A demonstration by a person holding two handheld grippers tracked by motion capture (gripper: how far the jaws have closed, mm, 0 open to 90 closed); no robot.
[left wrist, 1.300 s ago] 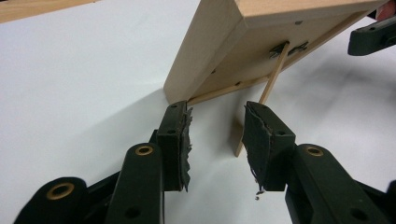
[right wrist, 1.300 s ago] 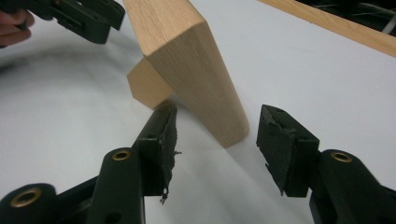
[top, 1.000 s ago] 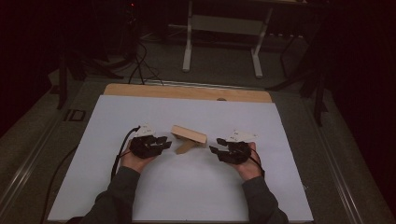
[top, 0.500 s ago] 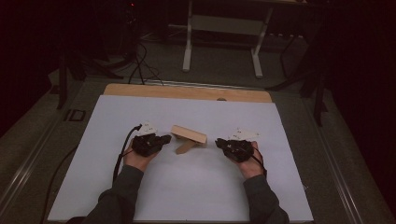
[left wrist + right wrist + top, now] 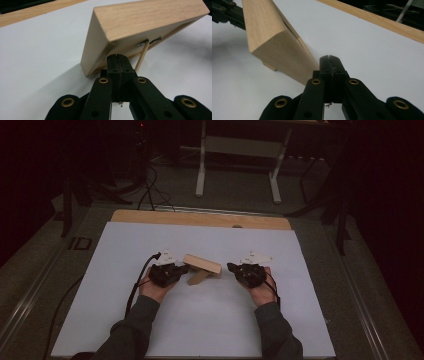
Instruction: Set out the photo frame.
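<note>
We see a wooden block near the middle of the white table, tilted, one long edge raised and a thin wooden leg propping it from beneath, screwed to its underside. Our left gripper sits just beside the block's left end, its tip at or under the raised edge; whether it touches we cannot tell. Its jaws have just been closing and now meet with nothing between them. Our right gripper lies near the block's right end, apart from it, jaws likewise just closed together on nothing. Both hands rest on the table. A wooden strip runs along the table's far edge.
</note>
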